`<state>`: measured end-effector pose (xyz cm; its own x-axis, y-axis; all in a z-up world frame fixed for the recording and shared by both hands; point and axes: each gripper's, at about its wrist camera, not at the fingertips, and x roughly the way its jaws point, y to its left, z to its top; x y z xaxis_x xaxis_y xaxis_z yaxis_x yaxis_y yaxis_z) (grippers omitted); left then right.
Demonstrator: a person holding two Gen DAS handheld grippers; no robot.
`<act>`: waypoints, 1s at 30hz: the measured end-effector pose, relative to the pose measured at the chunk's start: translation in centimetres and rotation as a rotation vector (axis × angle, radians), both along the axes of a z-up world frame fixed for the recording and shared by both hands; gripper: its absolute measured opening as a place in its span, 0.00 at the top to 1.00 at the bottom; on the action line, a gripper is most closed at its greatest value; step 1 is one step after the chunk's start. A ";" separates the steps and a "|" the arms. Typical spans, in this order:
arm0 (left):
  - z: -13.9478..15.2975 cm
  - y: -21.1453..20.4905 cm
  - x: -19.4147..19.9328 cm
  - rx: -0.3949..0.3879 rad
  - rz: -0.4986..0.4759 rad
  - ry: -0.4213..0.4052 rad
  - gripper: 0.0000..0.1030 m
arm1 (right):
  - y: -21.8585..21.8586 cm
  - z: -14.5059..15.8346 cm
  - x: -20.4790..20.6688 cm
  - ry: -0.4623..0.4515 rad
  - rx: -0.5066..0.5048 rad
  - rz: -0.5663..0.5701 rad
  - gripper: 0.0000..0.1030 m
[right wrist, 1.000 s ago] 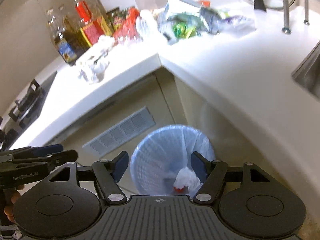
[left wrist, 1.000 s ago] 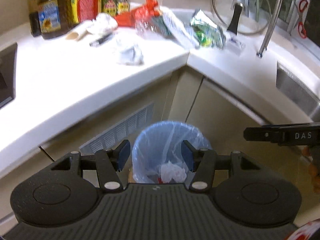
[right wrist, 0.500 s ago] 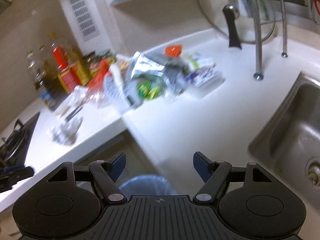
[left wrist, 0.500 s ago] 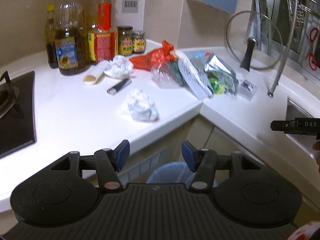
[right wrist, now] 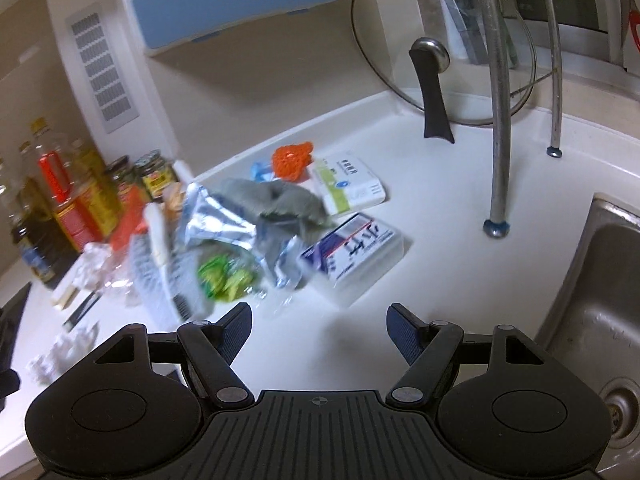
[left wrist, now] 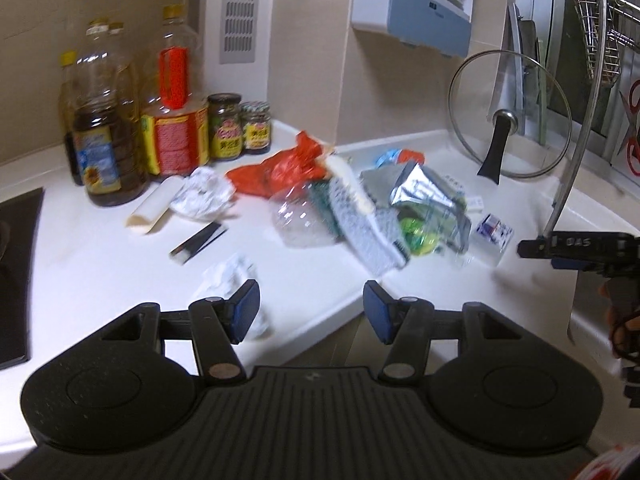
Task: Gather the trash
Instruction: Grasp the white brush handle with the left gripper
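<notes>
Trash lies in the corner of the white counter (left wrist: 100,264): a crumpled white paper ball (left wrist: 230,276) close in front of my left gripper (left wrist: 311,312), another paper wad (left wrist: 204,196), a red bag (left wrist: 280,168), a clear plastic wrapper (left wrist: 300,220), a foil packet (left wrist: 420,196) and a small box (left wrist: 494,230). My left gripper is open and empty. My right gripper (right wrist: 319,330) is open and empty above the counter, just before the blue-and-white box (right wrist: 352,252), the foil packet (right wrist: 216,220) and a grey rag (right wrist: 280,200). The right gripper also shows in the left wrist view (left wrist: 576,246).
Oil bottles (left wrist: 104,128) and jars (left wrist: 226,126) stand at the back left. A black stove top (left wrist: 16,280) is at the left edge. A glass lid (right wrist: 436,60) leans on the wall, a metal rack leg (right wrist: 496,120) stands beside the steel sink (right wrist: 600,300).
Both grippers rose from over the blue-lined bin on the floor up to counter height. The bin has left both views and the trash pile is now nearer.
</notes>
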<state>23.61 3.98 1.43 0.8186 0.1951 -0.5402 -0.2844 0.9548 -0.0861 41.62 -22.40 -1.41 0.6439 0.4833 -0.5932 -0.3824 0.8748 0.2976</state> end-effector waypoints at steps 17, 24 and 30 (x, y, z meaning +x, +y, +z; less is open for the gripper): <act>-3.3 -2.5 9.8 -0.012 -0.024 0.064 0.49 | 2.1 -4.5 6.4 -0.019 -0.093 0.032 0.28; -4.3 -3.3 13.6 -0.015 -0.027 0.075 0.62 | 0.9 -5.0 7.5 -0.036 -0.098 0.047 0.28; -4.5 -3.7 16.2 0.022 -0.016 0.065 0.77 | -1.8 -5.4 8.6 -0.010 -0.097 -0.006 0.28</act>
